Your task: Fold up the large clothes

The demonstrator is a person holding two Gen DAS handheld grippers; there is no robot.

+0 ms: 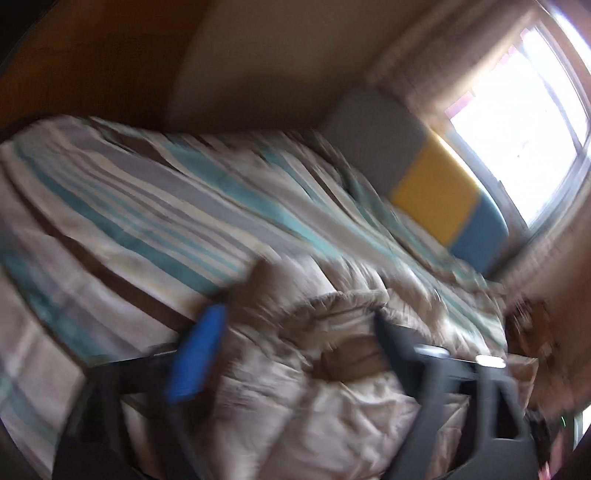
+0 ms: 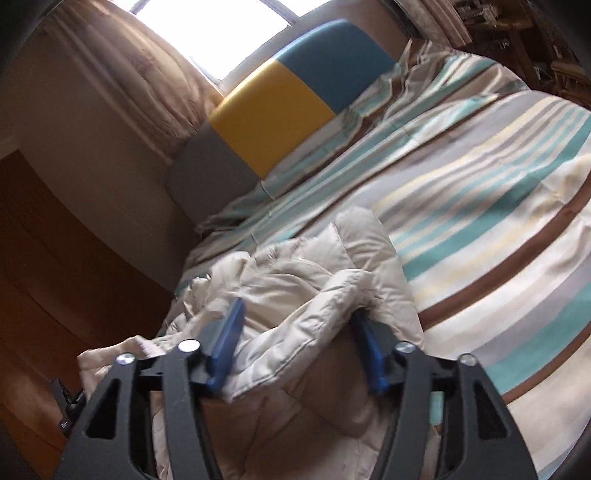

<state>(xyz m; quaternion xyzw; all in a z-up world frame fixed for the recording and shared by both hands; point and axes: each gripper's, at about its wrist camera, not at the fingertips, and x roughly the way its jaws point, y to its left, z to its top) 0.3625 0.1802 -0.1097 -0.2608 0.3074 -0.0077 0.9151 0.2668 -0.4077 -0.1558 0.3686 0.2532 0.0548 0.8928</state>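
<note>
The beige quilted jacket (image 2: 295,280) lies crumpled on the striped bed cover (image 2: 480,192), near the edge of the bed that is closest to both cameras and on the side of the brown wooden wall (image 2: 55,258). One part of it, maybe a sleeve, runs across the front of the right gripper (image 2: 299,332).

The right gripper points forward and a little upward along the bed, toward the headboard (image 2: 280,107) with its grey, yellow and blue panels. Its two blue fingers (image 2: 229,336) stand wide apart. The jacket fabric passes between them, and a fold rests against the inner side of the left finger, but nothing is pinched; the fingers are not closed on it.

The left wrist view is much blurred. The left gripper (image 1: 295,321) is tilted, so the bed appears to slope, and it points across the bed cover (image 1: 129,206) toward the headboard (image 1: 436,192) and the bright window (image 1: 517,110). Its blue finger (image 1: 199,354) on the left and the dark finger on the right are well apart, and the jacket (image 1: 332,369) fills the gap between them, bunched up with a brown inner part visible. I cannot tell if this fabric touches the fingertips.

A curtain (image 2: 140,74) hangs beside the window (image 2: 221,26) behind the headboard.
</note>
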